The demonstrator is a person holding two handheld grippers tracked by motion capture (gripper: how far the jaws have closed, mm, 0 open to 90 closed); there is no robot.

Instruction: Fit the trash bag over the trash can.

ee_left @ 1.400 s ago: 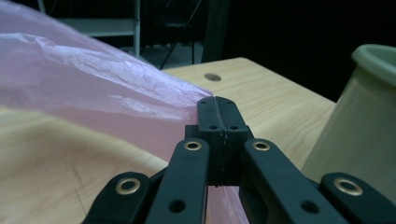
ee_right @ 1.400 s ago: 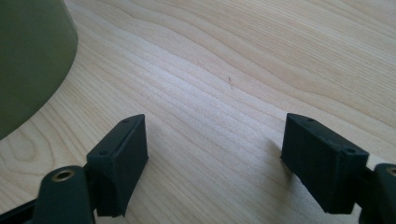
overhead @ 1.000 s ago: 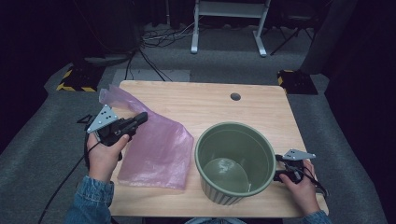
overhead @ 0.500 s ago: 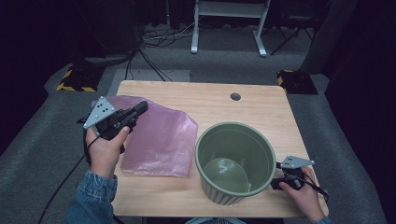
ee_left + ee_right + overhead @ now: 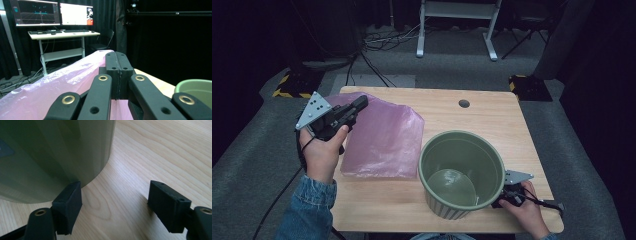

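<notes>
Left gripper [image 5: 360, 101] clenched on pink bag [image 5: 384, 137], lifted off bench [image 5: 472, 117]. Bin [image 5: 460, 172] lies to its right; right gripper [image 5: 115, 206] released, one jaw against bin's base.

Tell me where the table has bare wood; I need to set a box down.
Bare wood runs along the far edge of the table around the round hole, beyond the green bin. The left half is crowded by the pink bag.

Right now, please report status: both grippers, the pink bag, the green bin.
Left gripper shut on pink bag, edge lifted. Right gripper open, low beside green bin, one jaw at its wall. Bin upright, empty, on table. Nothing between.
</notes>
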